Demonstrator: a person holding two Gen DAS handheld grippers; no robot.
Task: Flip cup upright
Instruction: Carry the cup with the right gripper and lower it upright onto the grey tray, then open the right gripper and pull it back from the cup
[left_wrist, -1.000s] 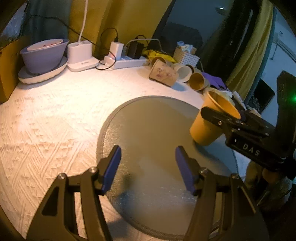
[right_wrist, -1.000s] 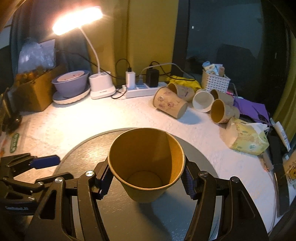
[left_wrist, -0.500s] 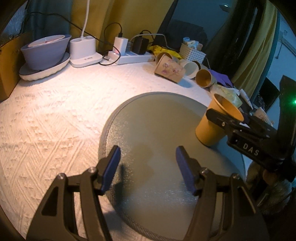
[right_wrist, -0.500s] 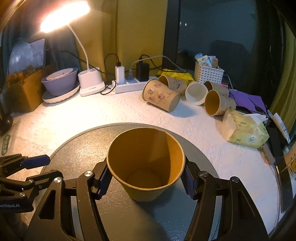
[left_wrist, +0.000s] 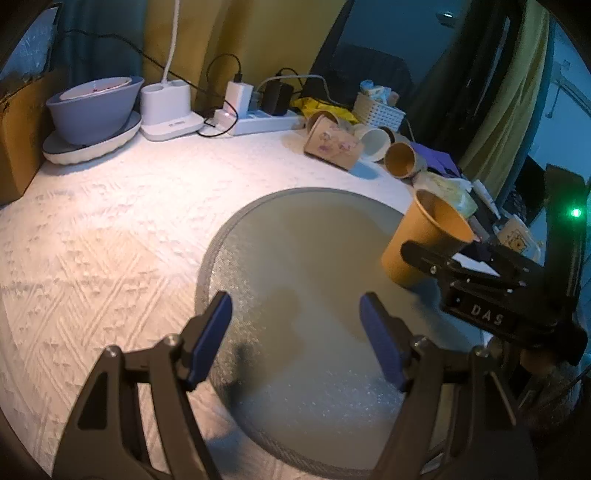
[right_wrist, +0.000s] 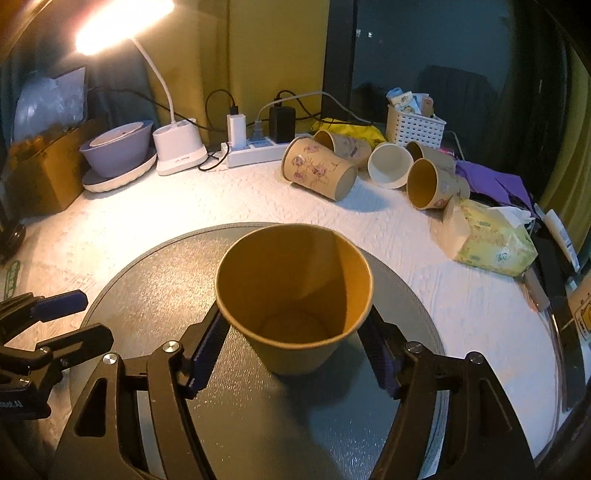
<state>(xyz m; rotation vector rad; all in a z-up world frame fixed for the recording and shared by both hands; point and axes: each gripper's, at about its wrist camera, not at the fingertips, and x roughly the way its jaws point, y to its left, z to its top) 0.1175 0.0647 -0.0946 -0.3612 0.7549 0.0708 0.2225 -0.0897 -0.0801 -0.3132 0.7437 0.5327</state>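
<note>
A plain brown paper cup (right_wrist: 295, 295) stands mouth up on the round grey mat (right_wrist: 155, 295), slightly tilted. My right gripper (right_wrist: 293, 350) is shut on the cup, its blue pads against both sides. In the left wrist view the cup (left_wrist: 424, 240) sits at the mat's (left_wrist: 295, 258) right edge, held by the right gripper (left_wrist: 443, 254). My left gripper (left_wrist: 295, 339) is open and empty over the near part of the mat. Its fingers (right_wrist: 55, 302) show at the left of the right wrist view.
Several paper cups (right_wrist: 321, 170) lie on their sides at the back, by a white basket (right_wrist: 413, 125) and a tissue pack (right_wrist: 487, 240). A power strip (right_wrist: 255, 147), lamp base (right_wrist: 177, 147), and purple bowl (right_wrist: 118, 147) stand at the back left.
The cup has come lower onto the mat in the right gripper. The left gripper has drawn back slightly and stayed open.
</note>
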